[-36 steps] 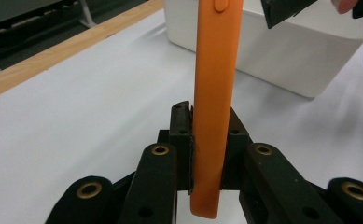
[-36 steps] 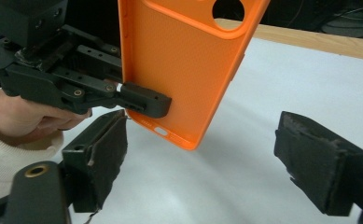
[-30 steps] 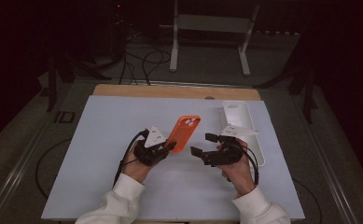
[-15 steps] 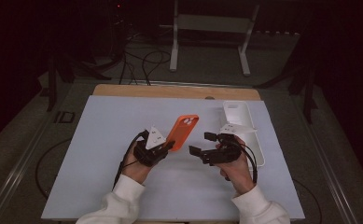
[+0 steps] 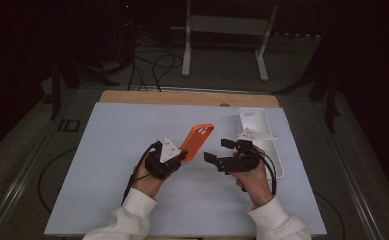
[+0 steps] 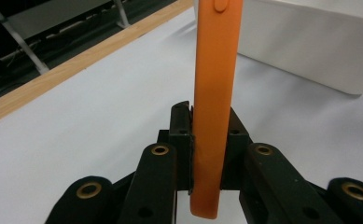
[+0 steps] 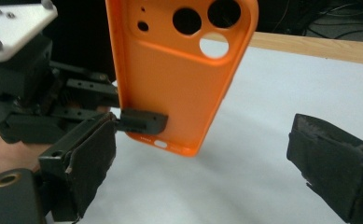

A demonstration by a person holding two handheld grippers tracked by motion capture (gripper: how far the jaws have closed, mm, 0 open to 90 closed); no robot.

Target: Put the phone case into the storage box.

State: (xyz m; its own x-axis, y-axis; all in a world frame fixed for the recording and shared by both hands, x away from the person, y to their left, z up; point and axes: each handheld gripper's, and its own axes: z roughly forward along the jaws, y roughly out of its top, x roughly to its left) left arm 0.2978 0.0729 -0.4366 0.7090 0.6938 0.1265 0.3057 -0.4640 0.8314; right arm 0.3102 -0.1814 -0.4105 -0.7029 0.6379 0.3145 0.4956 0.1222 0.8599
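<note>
An orange phone case with camera cut-outs is held up above the white table, tilted up and away from me. My left gripper is shut on its lower end. In the left gripper view the orange phone case is edge-on, pinched between the black jaws of my left gripper. My right gripper stands open just right of the case, apart from it. In the right gripper view the orange phone case hangs ahead of my right gripper, whose wide-spread pads have nothing between them.
A long white tray lies on the table's right side, partly behind my right hand; the white tray also appears past the case. A wooden strip edges the far side of the table. A metal stand and cables are on the floor beyond.
</note>
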